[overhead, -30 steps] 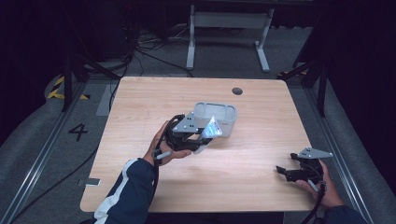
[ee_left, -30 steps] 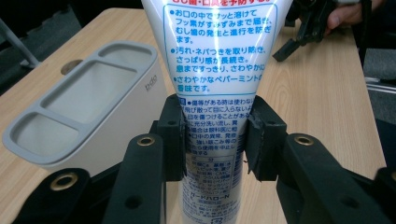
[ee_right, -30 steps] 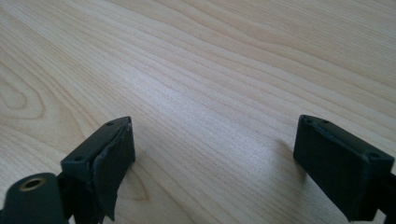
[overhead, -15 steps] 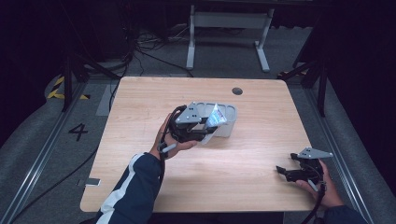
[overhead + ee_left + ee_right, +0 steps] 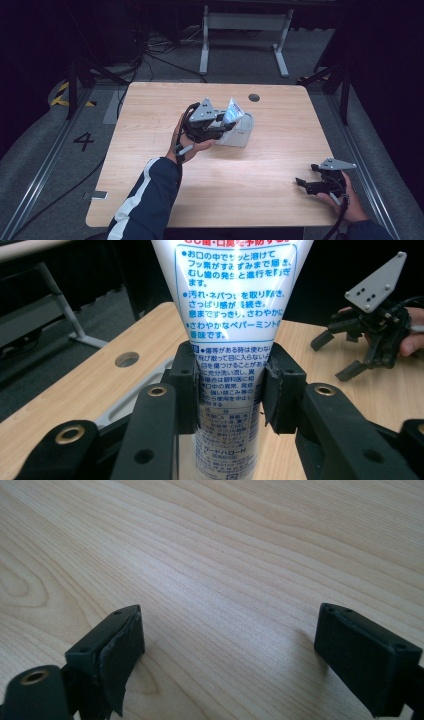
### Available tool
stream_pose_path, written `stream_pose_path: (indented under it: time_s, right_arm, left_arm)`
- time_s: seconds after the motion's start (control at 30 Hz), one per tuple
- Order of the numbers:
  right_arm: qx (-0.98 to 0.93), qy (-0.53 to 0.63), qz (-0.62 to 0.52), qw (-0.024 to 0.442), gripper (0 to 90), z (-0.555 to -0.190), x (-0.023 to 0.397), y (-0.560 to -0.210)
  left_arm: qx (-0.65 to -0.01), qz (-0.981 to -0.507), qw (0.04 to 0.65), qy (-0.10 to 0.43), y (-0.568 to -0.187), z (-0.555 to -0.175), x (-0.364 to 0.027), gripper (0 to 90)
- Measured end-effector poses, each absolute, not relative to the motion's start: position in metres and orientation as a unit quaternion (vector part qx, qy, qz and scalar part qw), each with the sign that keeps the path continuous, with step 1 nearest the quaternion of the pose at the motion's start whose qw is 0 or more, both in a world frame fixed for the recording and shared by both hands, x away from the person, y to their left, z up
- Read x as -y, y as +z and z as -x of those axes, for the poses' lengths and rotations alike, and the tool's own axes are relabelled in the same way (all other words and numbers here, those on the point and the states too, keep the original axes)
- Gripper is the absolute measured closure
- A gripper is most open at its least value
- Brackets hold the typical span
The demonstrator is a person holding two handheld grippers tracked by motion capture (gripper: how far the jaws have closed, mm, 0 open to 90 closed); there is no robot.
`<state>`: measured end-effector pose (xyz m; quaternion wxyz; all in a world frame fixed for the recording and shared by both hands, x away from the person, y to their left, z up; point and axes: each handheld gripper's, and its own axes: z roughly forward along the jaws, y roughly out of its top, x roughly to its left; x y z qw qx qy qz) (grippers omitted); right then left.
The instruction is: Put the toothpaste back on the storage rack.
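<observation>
Left gripper (image 5: 227, 121) clamped on white toothpaste tube (image 5: 235, 335), pads pinching tube's lower body, wide printed end sticking out past jaws. Grey tray (image 5: 241, 136) just beyond and under jaws, on wooden table (image 5: 220, 185). Right gripper (image 5: 227, 655) well apart near table's right corner, jaws wide, nothing between, bare wood ahead.

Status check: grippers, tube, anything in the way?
Left gripper clamped on toothpaste tube, above grey tray. Right gripper open, idle over table. Nothing blocking.
</observation>
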<state>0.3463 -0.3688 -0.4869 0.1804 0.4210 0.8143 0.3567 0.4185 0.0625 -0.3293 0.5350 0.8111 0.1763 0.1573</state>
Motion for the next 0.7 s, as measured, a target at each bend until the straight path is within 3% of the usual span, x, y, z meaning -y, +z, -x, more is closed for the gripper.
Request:
stream_pose_path:
  time_s: [0.7]
  right_arm:
    - [-0.814, 0.357, -0.421, 0.181, 12.8, -0.346, 0.369, -0.487]
  left_arm:
    - [-0.194, -0.792, 0.556, 0.164, -0.325, -0.443, -0.052, 64.8]
